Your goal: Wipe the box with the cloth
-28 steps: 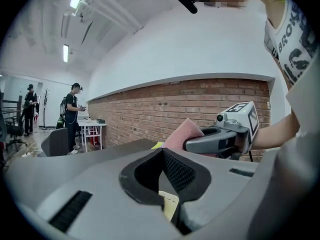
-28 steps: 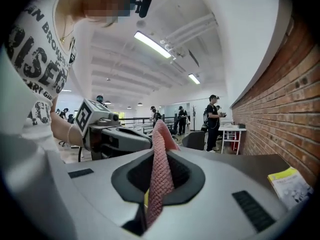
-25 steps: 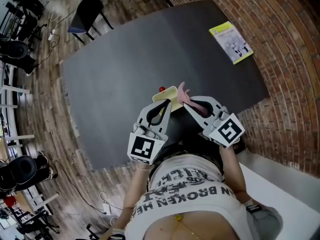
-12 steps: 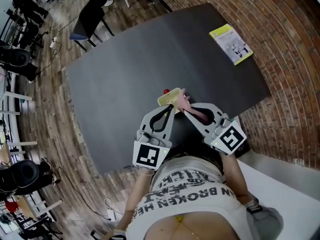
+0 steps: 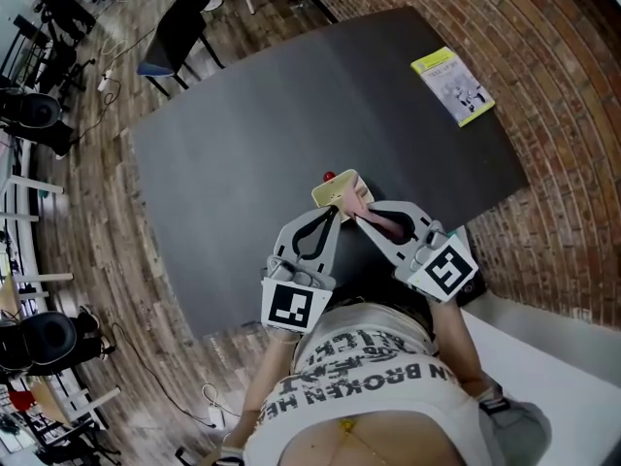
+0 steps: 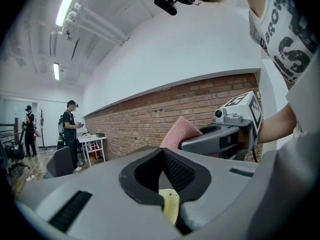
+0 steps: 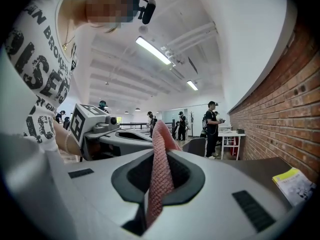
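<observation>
My left gripper (image 5: pixel 333 210) is shut on a small pale yellow box (image 5: pixel 335 190), held above the dark table (image 5: pixel 233 134). The box's edge (image 6: pixel 169 209) shows between the closed jaws in the left gripper view. A small red part (image 5: pixel 329 176) sits at the box's far corner. My right gripper (image 5: pixel 363 215) is shut on a pink cloth (image 5: pixel 360 200), whose free end lies against the box's right side. The cloth (image 7: pixel 160 171) stands up between the right jaws, and it (image 6: pixel 181 131) also pokes from the right gripper in the left gripper view.
A yellow-edged booklet (image 5: pixel 452 85) lies at the table's far right corner, near the brick wall (image 5: pixel 563 115). Chairs (image 5: pixel 179 27) stand beyond the table's far left edge. Several people (image 7: pixel 212 126) stand across the room by a small white table.
Both grippers have drifted slightly away from the person's body, still gripping box and cloth close together. The left gripper has rolled a little.
</observation>
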### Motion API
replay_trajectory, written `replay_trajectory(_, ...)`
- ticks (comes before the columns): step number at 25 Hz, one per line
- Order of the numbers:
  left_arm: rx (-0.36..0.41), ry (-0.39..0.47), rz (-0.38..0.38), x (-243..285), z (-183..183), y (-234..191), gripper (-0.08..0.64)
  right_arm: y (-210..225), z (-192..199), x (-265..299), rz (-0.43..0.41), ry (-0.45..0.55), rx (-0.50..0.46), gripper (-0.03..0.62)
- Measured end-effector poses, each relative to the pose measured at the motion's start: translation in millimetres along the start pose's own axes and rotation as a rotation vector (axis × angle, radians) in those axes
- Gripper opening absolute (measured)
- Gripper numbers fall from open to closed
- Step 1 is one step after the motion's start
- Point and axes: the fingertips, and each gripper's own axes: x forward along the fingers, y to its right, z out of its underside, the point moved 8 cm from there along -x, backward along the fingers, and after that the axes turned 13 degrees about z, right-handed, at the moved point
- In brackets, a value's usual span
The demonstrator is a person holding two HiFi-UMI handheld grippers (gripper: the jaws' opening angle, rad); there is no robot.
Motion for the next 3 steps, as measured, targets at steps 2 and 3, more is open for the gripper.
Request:
replay_trajectory(2,0.002,0.003,0.002,-1.2,0.2,-0.3,0.006,-1.3,-0.3,0.8,0.0,-0.001,-0.001,0.017)
replay_trajectory(3,0.002,0.005,0.004,-1.8,0.2,-0.4,0.006,-1.9,-0.5,1.2,0.0,-0.002,-0.001,0.017)
